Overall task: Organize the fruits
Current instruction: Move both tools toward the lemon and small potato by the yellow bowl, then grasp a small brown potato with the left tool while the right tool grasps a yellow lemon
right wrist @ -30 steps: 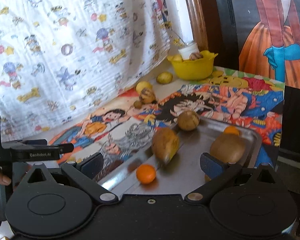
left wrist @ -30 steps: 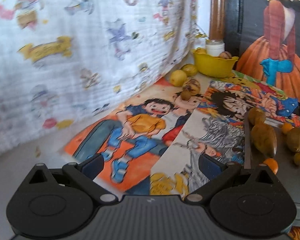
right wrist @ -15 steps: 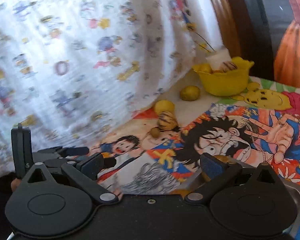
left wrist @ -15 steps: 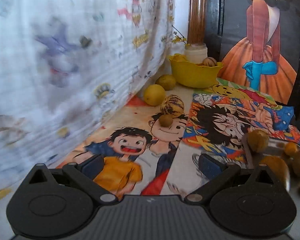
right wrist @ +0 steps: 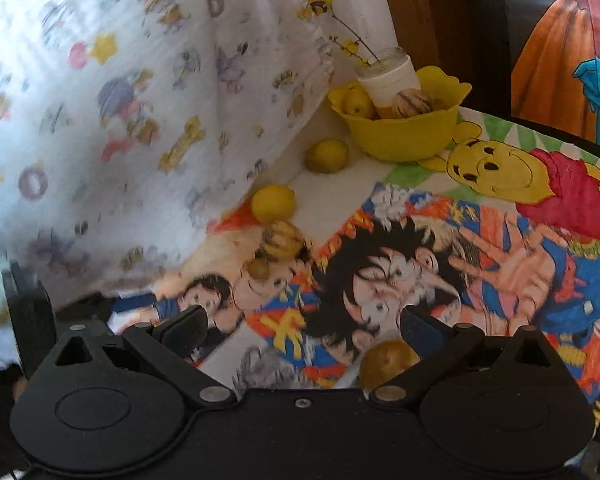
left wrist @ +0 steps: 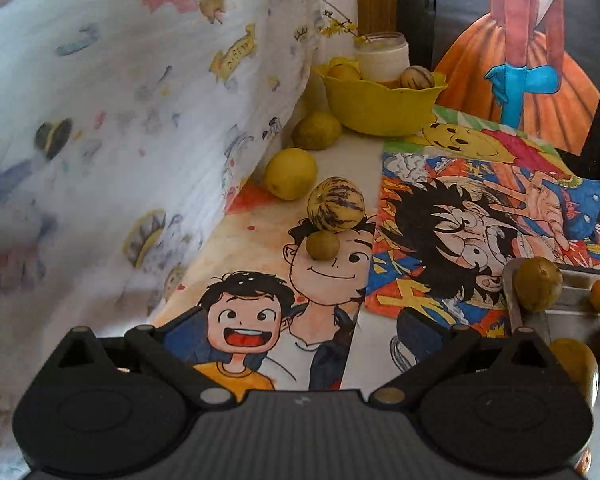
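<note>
Loose fruit lies on the cartoon-printed table: a striped round fruit (left wrist: 335, 204) (right wrist: 282, 240), a small brown one (left wrist: 322, 245) (right wrist: 258, 268) touching it, and two yellow ones (left wrist: 290, 173) (left wrist: 317, 130) by the cloth. A yellow bowl (left wrist: 381, 104) (right wrist: 404, 132) at the back holds fruit and a white jar (left wrist: 383, 56). A metal tray (left wrist: 568, 300) at the right carries several brownish and orange fruits. My left gripper (left wrist: 300, 332) is open and empty, short of the small brown fruit. My right gripper (right wrist: 302, 326) is open and empty, above the tray's near fruit (right wrist: 386, 362).
A white printed cloth (left wrist: 120, 120) hangs along the left side, close to the yellow fruits. A painted panel of an orange dress (left wrist: 532, 60) stands behind the table at the right. The left gripper's body (right wrist: 32, 320) shows at the lower left of the right wrist view.
Both grippers have moved forward toward the back of the table. The loose fruits and yellow bowl now look larger and nearer; the tray has slid to the edge of both views.
</note>
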{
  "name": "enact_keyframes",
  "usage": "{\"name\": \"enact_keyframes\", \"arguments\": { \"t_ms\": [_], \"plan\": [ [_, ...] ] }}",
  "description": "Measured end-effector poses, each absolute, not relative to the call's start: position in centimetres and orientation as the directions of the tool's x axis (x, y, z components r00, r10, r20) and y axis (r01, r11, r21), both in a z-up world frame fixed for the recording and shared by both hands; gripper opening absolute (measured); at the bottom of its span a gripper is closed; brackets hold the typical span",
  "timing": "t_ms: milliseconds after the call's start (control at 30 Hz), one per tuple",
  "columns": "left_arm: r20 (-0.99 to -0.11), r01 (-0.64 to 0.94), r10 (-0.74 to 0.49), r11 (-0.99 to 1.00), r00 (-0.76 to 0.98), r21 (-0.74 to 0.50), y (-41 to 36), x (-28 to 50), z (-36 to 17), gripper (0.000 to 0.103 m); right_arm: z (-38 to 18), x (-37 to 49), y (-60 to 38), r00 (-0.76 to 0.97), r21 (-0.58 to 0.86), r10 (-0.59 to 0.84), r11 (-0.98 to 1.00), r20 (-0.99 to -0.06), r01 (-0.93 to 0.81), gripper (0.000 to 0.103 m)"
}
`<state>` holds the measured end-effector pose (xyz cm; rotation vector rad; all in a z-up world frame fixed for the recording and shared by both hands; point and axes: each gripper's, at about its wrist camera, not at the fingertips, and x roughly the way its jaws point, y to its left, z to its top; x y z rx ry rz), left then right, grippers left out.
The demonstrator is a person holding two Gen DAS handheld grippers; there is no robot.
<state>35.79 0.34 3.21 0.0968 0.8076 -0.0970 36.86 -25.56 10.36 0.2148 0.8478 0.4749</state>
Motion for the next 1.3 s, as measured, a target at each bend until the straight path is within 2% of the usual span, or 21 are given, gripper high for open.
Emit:
{"name": "enact_keyframes", "arguments": {
  "t_ms": [233,433,667,867,1300],
  "plan": [
    [-0.736,0.095,-0.02,0.994,0.677,0.06,-0.6,38.0,2.8,0.103,11.4,42.5,-23.6,0.526,0.322,0.491,0.866,-0.695,-0.383,0.102],
    [-0.748,0.108,-0.02,0.992,0.664,0.069,-1.1,40.1,1.7,0.102,9.8,46.7,-21.2,0.454,0.307,0.505,0.843,-0.734,-0.443,0.102],
    [-0.754,0.104,-0.004,0.991,0.657,0.085,-1.4,41.2,0.8,0.102,6.5,51.5,-19.8,0.362,0.402,0.55,0.819,-0.753,-0.409,0.096],
    [-0.751,0.103,-0.024,0.993,0.66,0.059,-1.5,42.5,0.1,0.094,3.2,54.8,-17.6,0.276,0.505,0.596,0.794,-0.754,-0.339,0.086],
    [-0.738,0.049,-0.025,0.999,0.674,0.011,-1.2,43.7,-0.6,0.082,0.7,57.2,-15.4,0.227,0.572,0.627,0.776,-0.745,-0.264,0.079]
  ]
}}
